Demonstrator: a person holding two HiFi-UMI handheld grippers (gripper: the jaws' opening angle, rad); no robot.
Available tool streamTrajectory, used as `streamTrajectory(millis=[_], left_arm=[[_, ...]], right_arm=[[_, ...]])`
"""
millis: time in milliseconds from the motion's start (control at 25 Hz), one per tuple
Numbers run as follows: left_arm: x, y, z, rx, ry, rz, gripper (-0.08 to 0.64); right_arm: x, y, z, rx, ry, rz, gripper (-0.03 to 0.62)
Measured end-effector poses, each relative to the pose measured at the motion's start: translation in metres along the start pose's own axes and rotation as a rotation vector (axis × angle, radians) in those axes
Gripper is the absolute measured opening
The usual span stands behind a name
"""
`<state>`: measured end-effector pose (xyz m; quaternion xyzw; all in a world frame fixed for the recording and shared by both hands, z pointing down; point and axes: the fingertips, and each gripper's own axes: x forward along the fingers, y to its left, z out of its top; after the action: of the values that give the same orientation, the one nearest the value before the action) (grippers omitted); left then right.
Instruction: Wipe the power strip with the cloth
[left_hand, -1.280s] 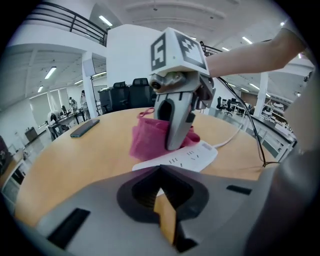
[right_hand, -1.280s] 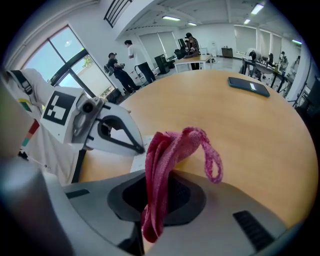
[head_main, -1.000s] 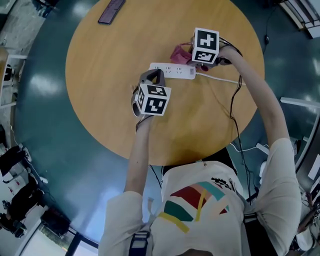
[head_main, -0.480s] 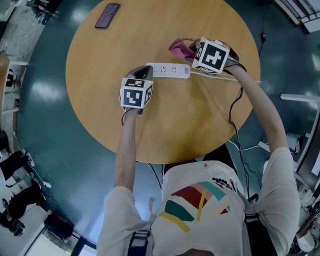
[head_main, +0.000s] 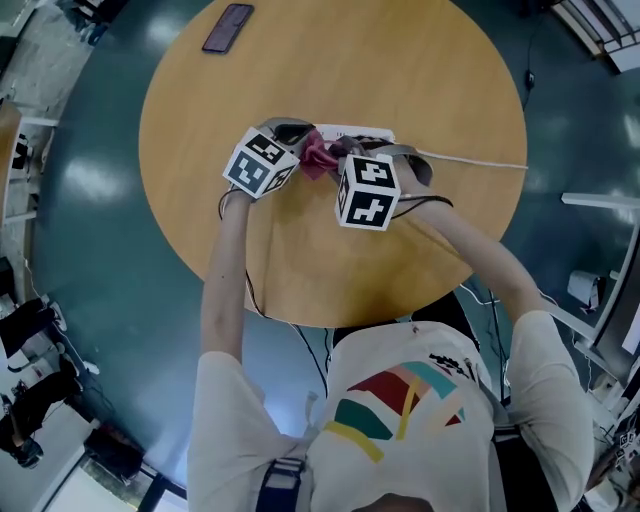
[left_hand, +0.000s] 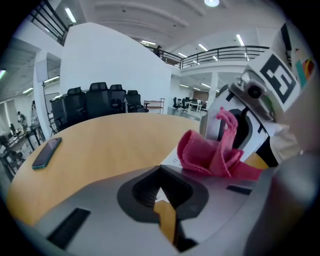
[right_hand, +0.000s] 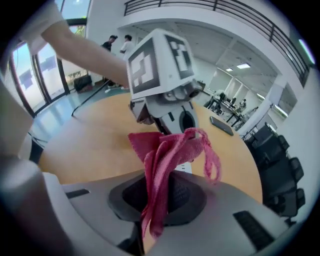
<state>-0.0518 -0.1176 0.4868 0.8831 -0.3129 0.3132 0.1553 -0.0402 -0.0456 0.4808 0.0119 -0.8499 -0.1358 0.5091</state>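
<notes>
Both hand-held grippers have their jaws closed. The right hand-held gripper (right_hand: 158, 176) pinches the pink cloth (right_hand: 167, 150), which stands out beyond its tips as a folded bunch with one loose loop at the side. The left hand-held gripper (left_hand: 161, 174) has nothing between its jaws and points down at the left end of the power strip (head_main: 365, 133); I cannot tell if it really presses on it. The power strip lies on the far half of the round wooden worktop (head_main: 420, 80), its white cable (head_main: 470, 160) running off to the right, and the two tools and the cloth hide a good part of it. The cloth sits over the left part of the strip, just beside the left tool. In my judgement the wiping itself is in hand. The next move calls for holding the cloth down on the top face and drawing it along toward the cable end, while the left tool steadies the strip, because such a light thing may slide. A phone (head_main: 228, 27) lies well apart, near the far edge.
</notes>
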Motion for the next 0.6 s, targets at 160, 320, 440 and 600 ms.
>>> streamTrajectory(millis=[160, 320, 440, 600], left_arm=[[0.005, -0.001, -0.011, 0.007, 0.025, -0.076, 0.043], [0.003, 0.003, -0.009, -0.023, -0.009, -0.126, 0.043], [0.001, 0.006, -0.011, -0.018, -0.018, -0.140, 0.042], [-0.002, 0.008, -0.012, -0.004, -0.015, -0.148, 0.042]], right_arm=[[0.026, 0.005, 0.002, -0.167, 0.101, -0.086, 0.040], [0.044, 0.003, 0.006, -0.184, 0.135, -0.126, 0.040], [0.055, 0.001, 0.014, -0.190, 0.136, -0.131, 0.040], [0.061, 0.001, 0.021, -0.169, 0.131, -0.129, 0.038]])
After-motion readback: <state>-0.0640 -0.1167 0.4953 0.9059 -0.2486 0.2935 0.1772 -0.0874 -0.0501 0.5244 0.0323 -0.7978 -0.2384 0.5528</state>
